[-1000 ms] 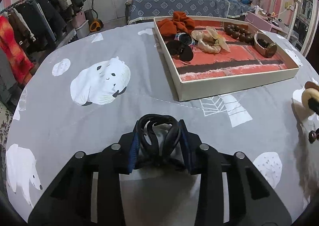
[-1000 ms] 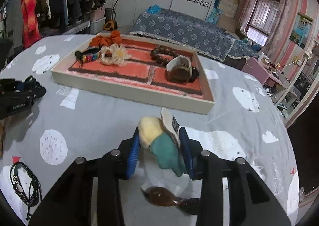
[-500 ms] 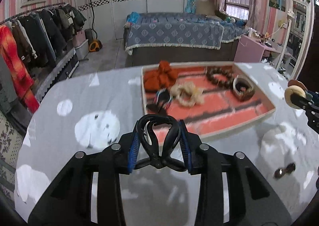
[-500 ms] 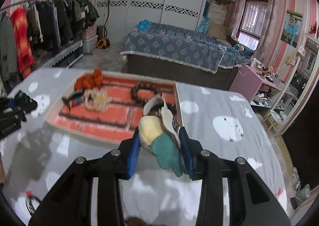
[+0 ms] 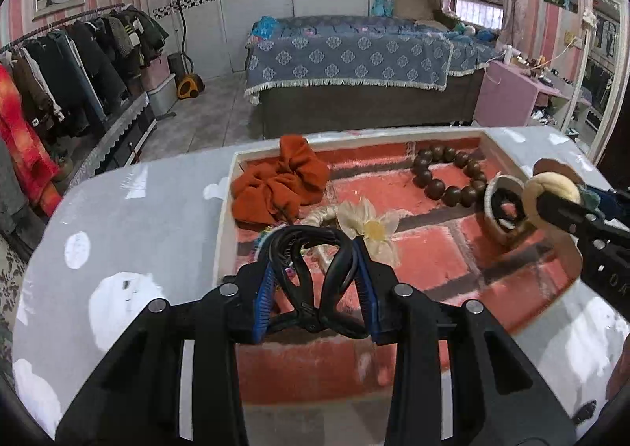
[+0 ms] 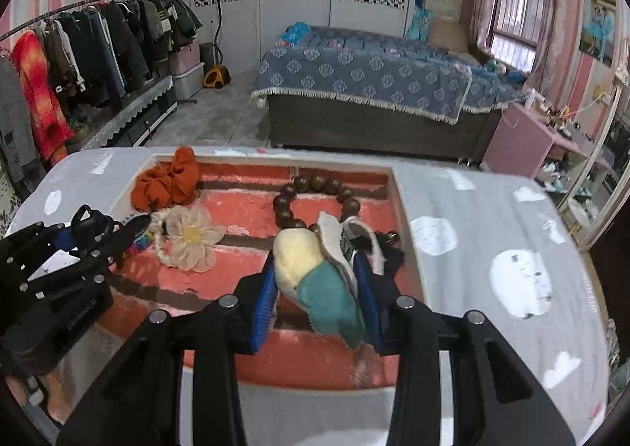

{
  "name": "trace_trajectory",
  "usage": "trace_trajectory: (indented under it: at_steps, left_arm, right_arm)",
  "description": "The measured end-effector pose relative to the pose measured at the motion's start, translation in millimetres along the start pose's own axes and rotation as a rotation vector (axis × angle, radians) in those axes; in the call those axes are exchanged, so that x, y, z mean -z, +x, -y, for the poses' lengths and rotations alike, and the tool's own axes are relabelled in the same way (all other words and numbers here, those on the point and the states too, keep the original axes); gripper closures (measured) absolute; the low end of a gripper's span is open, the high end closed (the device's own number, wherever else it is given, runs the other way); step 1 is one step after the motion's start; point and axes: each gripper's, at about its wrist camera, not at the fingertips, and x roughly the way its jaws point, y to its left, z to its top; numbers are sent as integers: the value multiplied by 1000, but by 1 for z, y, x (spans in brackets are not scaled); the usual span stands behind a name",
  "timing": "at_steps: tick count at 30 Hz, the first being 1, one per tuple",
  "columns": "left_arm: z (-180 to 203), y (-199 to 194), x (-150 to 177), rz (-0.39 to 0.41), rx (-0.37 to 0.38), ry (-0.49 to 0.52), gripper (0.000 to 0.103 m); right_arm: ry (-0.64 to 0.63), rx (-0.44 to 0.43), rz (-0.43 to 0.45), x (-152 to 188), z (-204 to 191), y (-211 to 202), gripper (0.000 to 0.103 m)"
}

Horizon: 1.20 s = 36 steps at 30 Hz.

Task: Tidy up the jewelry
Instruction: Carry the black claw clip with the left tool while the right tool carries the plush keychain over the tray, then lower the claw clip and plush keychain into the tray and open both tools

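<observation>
Left hand-held gripper (image 5: 315, 284) pinches a black hair clip (image 5: 315, 272) above the tray (image 5: 224, 209); right hand-held gripper (image 6: 319, 284) pinches a plush clip (image 6: 311, 272) above the tray's bead bracelet (image 6: 315, 194). Releasing carelessly risks tangling pieces.

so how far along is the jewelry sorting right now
Done: the tray already holds an orange scrunchie, a flower hair tie and a bead bracelet. In hand: the left gripper holds a black hair clip and the right gripper a plush clip, both above the tray. Left: releasing both; nothing else loose shows on the table now.
</observation>
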Motion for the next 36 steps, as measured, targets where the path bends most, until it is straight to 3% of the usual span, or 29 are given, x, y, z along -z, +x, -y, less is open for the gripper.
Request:
trace_trajectory:
  at_steps: [8, 11, 13, 15, 25, 36]
  left_arm:
    - [-9, 28, 6, -26, -62, -14, 67]
    - [-17, 30, 7, -30, -59, -38, 65]
    - [-19, 27, 6, -21, -63, -40, 48]
    - [-20, 18, 4, 6, -77, -40, 35]
    - [-26, -54, 1, 92, -81, -34, 10]
    - [-30, -116, 49, 84, -82, -37, 5]
  right_arm:
    - [-27, 5, 4, 4, -13, 22, 63]
    - [-7, -30, -15, 5, -8, 22, 57]
    - [3, -46, -25, 5, -5, 22, 53]
    - [9, -63, -29, 6, -3, 19, 47]
    - [43, -58, 23, 12, 23, -28, 32]
    - [42, -41, 59, 52, 52, -94, 31]
